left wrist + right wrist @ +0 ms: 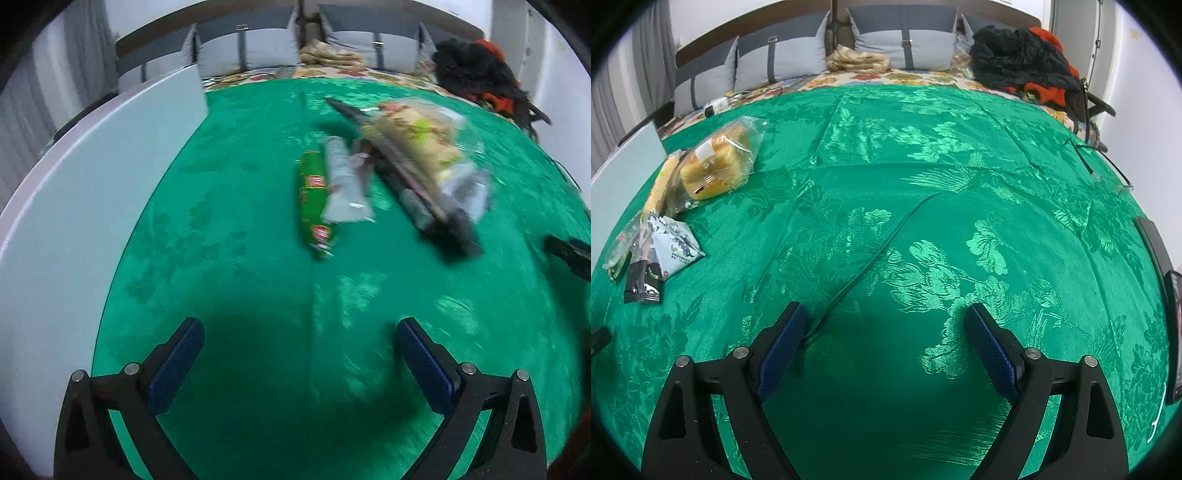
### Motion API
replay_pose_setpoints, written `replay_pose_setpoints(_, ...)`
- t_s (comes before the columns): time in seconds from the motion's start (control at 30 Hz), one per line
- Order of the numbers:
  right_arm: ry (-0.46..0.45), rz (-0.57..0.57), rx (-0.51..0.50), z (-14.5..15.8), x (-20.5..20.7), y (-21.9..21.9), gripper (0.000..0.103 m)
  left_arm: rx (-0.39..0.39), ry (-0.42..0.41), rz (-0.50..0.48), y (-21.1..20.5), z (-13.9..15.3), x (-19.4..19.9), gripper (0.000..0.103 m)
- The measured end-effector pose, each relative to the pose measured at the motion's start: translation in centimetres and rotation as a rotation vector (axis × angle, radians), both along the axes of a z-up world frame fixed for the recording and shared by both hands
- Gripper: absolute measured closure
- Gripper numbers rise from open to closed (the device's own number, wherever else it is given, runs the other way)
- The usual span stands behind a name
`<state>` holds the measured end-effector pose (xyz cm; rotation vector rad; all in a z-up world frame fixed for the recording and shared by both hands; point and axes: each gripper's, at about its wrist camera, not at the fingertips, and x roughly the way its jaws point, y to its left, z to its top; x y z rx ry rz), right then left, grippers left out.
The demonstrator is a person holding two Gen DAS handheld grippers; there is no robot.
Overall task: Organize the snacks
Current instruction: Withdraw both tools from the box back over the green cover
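Several snack packs lie in a loose pile on the green cloth (240, 206). In the left wrist view a green tube pack (314, 199) lies beside a pale wrapper (343, 184), with a clear bag of buns (421, 140) and a dark sachet (458, 229) to the right; this view is blurred. In the right wrist view the bun bag (716, 162), a pale patterned pouch (674, 243) and a black sachet (642, 280) sit at far left. My left gripper (299, 350) is open and empty, short of the pile. My right gripper (886, 332) is open and empty over bare cloth.
A white board or box (74, 206) lies along the left edge of the cloth. Grey cushions (775, 59), a beige cloth and a heap of dark and red clothes (1023, 62) sit at the back. Dark flat devices (1174, 325) lie at the right edge.
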<state>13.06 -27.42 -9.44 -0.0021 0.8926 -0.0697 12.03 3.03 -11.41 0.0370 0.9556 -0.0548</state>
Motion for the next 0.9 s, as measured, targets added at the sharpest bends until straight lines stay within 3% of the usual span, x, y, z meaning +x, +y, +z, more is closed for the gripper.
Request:
replay_pose_setpoints(0.13,0.0,0.0,0.0,0.0,0.01,-0.01,0.012,-0.042,-0.011,0.011,0.98,-0.55,0.48,0.0)
replay_pose_setpoints(0.9,0.0,0.0,0.0,0.02,0.04,-0.02,0.012,-0.044,-0.025,0.023,1.13,-0.91,0.22,0.0)
